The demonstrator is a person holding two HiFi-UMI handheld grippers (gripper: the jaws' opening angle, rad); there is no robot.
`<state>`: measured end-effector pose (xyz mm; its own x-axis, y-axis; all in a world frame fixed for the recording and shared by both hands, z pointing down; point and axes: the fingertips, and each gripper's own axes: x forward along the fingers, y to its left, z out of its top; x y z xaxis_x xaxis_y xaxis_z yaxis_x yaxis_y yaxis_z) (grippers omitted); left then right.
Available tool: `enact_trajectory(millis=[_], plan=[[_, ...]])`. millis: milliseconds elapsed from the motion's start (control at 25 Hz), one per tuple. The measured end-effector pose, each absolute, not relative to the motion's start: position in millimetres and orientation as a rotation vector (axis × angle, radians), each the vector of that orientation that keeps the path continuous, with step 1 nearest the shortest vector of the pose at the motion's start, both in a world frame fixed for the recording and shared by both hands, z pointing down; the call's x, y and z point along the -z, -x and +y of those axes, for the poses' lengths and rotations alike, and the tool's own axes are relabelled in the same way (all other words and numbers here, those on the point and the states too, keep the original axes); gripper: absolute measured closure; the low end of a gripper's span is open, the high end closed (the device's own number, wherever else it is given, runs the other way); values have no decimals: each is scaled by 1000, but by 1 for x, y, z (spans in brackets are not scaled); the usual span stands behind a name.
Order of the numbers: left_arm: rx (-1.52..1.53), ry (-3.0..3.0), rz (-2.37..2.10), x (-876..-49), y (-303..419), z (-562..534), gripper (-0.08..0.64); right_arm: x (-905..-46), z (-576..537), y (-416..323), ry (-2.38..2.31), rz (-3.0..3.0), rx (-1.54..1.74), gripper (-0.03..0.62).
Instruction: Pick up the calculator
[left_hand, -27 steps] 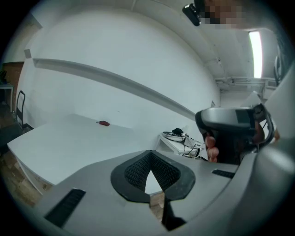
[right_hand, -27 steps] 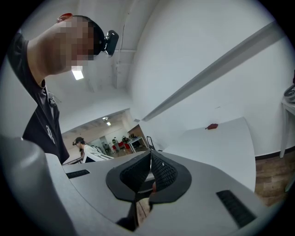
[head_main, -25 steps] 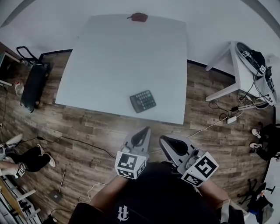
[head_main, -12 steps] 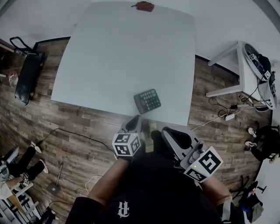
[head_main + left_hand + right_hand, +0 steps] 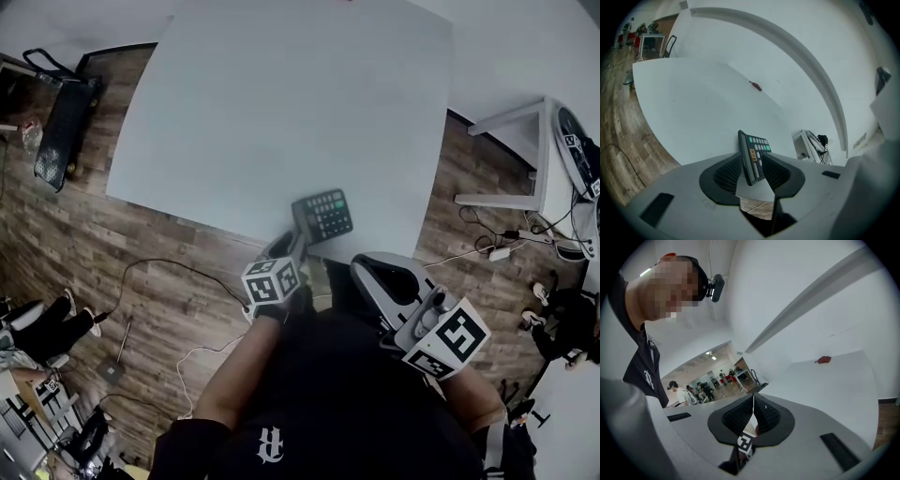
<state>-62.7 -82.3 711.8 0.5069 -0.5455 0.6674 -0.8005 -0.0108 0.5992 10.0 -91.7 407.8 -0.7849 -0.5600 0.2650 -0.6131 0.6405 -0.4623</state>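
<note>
While the left gripper (image 5: 287, 250) is opening its ribbed grey fingers (image 5: 725, 173), the flat dark calculator (image 5: 324, 214) lies unlifted on the pale grey table (image 5: 281, 112), framed between the fingertips and apparently untouched. Its long axis follows the table's near edge, display end nearest those fingers. Closing and lifting remain. The right gripper (image 5: 753, 414) is pressed together, empty.

There is one calculator (image 5: 322, 215) and one large white bench (image 5: 281, 103). One small red thing (image 5: 756, 86) sits at the bench's far edge. Beyond the bench there is one smaller white table (image 5: 542, 155), and one black case (image 5: 58, 131) lies on the floor.
</note>
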Motion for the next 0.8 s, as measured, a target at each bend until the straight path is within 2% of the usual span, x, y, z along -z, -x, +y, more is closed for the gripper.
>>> enact_trajectory(millis=[600,800], plan=[[-255,-1601,-1100,-755,52,-97,442,-434,-131,-16,-843,-2693,-934,578],[-151,-1604,-1036,-751,48,-102,504,-437,-139,-17,-842,-2675,-947,578]])
